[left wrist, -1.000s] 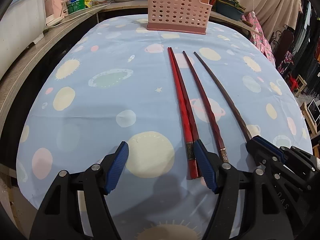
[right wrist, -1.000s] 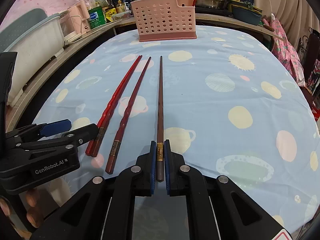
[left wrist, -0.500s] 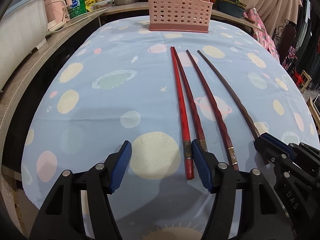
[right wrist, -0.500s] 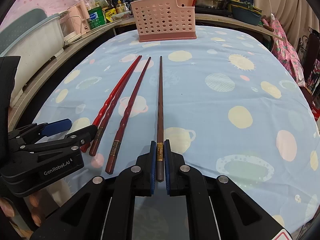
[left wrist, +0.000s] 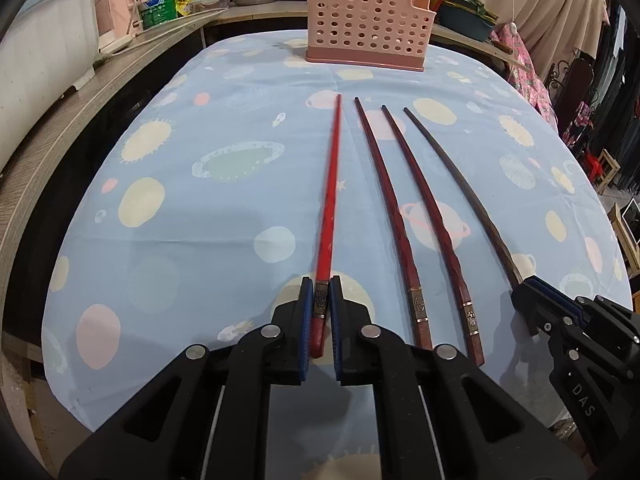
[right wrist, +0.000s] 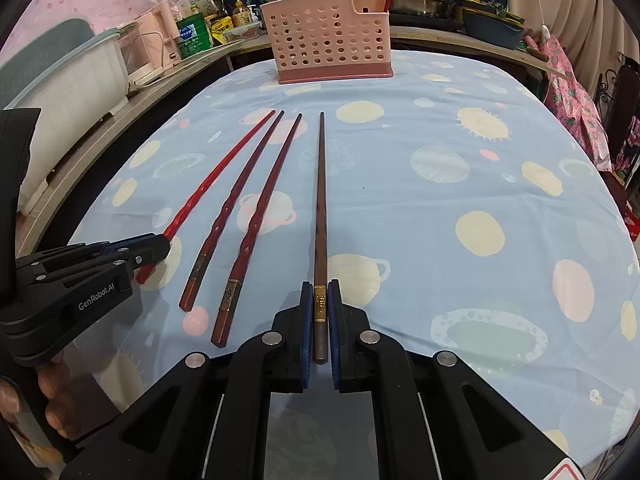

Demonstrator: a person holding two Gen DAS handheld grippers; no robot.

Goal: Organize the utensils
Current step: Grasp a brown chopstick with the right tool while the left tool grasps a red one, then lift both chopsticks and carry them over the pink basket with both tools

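Worktop [left wrist: 168,184], cloth-covered, with one pink perforated holder [left wrist: 366,16] at its far end; from here I cannot tell what is inside it. Four chopsticks lie side by side before me, none yet stowed, so I judge the sorting barely begun. My left hand-held gripper [left wrist: 320,312] is clamped on the bright red chopstick [left wrist: 332,184]; my right hand-held gripper [right wrist: 319,312] is clamped on the dark brown chopstick [right wrist: 320,200]. Two dark red chopsticks [left wrist: 404,216] lie ungripped between them.
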